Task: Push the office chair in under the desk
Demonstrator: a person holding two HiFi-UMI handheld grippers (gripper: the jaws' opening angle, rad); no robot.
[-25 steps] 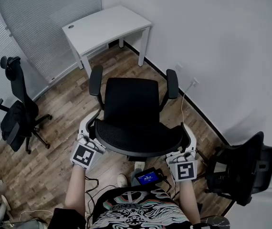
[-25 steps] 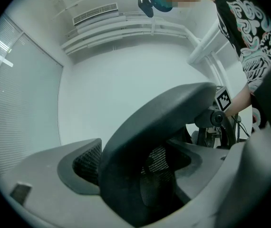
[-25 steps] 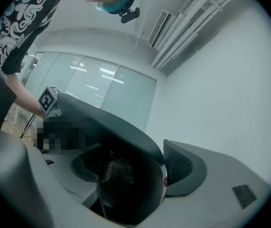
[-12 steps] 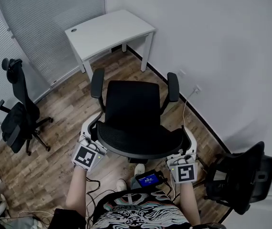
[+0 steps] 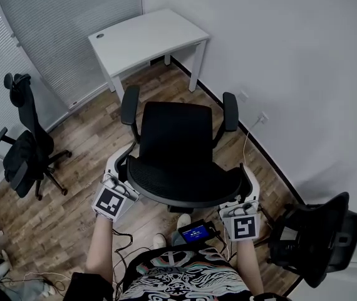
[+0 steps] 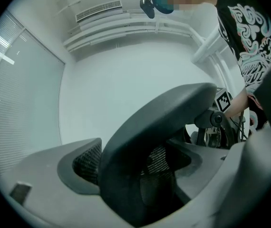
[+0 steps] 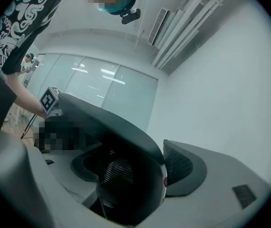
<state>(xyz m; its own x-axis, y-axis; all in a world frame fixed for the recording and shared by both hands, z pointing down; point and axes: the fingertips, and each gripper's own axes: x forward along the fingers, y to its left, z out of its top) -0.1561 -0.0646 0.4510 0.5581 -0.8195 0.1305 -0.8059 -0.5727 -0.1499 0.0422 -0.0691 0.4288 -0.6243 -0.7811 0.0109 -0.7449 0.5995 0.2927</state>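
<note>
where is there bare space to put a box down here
Free: the white desk top, and the wood floor between desk and office chair. Crowded: cables by the person's feet, the left spare chair and the right spare chair.

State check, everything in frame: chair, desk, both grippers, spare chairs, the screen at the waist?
chair, out from the desk, facing it, not pushed in yet
desk, upright, chair not under it
left gripper, shut on the chair's backrest rim
right gripper, shut on the rim's other end
left chair, standing apart, untouched
right chair, standing apart, untouched
screen, lit
</note>
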